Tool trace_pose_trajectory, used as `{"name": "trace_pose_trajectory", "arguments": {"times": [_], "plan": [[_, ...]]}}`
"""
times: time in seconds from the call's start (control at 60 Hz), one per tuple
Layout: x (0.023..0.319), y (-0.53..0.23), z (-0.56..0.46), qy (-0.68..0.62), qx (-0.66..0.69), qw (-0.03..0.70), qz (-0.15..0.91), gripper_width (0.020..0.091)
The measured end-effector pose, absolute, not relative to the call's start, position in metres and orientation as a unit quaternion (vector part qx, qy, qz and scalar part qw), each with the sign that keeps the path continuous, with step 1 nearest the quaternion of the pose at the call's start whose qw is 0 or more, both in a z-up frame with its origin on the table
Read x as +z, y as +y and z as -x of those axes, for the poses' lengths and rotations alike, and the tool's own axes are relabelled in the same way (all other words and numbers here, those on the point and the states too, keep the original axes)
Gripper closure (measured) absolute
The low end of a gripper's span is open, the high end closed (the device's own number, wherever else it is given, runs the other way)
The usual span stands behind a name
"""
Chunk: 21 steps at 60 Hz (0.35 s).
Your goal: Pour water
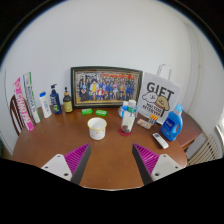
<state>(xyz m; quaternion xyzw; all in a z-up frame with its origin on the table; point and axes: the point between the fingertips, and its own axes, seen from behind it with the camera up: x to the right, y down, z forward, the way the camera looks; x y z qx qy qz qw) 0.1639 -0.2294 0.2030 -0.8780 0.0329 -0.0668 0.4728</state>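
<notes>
Hard to make out: the small green and yellow items lying on the table in front of the picture frame cannot be identified; print on the bottles and tubes at far left is too small to read.
Cut off: the chair (207, 147) at the right shows only part of its slatted back; the fingers themselves show only their tips.
Table (105, 160): round, brown wood with a smooth, slightly shiny top.
White cup (97, 127): short, round, pale, open-topped; stands near the table's middle, beyond the fingers and a little left of the gap between them.
Clear bottle (127, 119): small, see-through, with a red band; just right of the white cup, apart from it.
Blue bottle (173, 124): blue plastic, angular, at the right of the table.
Picture frame (106, 86): dark, rectangular, upright at the far side, holding a group photo.
Gift bag (157, 98): white paper, printed "GIFT", far right beside the frame.
Bottles and tubes (40, 100): tall pink tube, white and dark bottles, lined up at far left.
Remote (160, 140): pale, flat, near the blue bottle.
Gripper (111, 161): fingers spread wide, magenta pads (77, 158) facing inward; nothing held or touched, bare table between them.
</notes>
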Motion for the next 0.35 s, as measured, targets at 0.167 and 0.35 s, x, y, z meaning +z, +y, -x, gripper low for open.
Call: {"name": "trace_pose_trajectory", "arguments": {"times": [0.167, 0.35], "plan": [[0.212, -0.262, -0.141, 0.022, -0.062, 0.474, 0.878, 0.0249], [0.220, -0.273, -0.138, 0.020, -0.074, 0.484, 0.872, 0.0250]]}}
